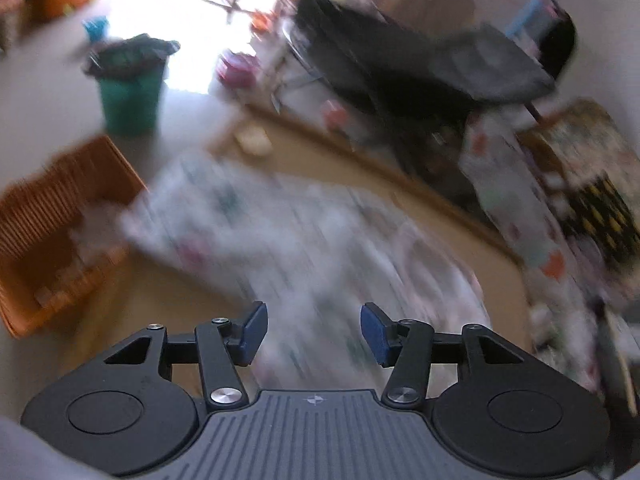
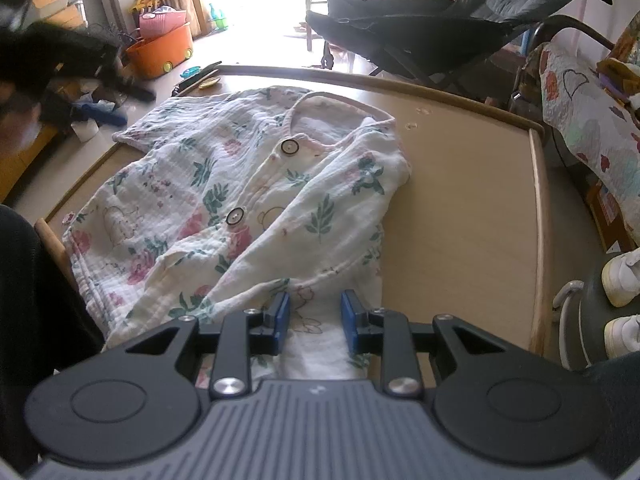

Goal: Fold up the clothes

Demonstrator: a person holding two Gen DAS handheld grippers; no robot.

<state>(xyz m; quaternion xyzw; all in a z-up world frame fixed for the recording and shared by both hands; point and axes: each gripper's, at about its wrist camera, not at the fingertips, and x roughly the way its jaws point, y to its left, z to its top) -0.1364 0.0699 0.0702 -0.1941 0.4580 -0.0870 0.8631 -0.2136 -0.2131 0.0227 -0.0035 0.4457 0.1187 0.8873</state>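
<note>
Right wrist view is showing a floral shirt (image 2: pixel 240 200) lying spread over a wooden table (image 2: pixel 460 208), collar pointing away from the camera and 2 round buttons (image 2: pixel 290 147) sitting along its front. The right gripper (image 2: pixel 314 318) is hanging low over the near hem, its blue pads (image 2: pixel 282 312) standing partly apart with a band of the white cloth lying between them (whether they are actually pinching it I cannot tell). A dark folding chair (image 2: pixel 420 28) is standing beyond the table, and an orange tub (image 2: pixel 164 50) is sitting on the floor to the left.

Left wrist view is coming through heavily blurred. The left gripper (image 1: pixel 314 334) is pointing down at the shirt (image 1: pixel 280 232), fingers spread wide and holding nothing. An orange basket (image 1: pixel 48 232) is sitting at the left, a green bin (image 1: pixel 130 96) behind it.
</note>
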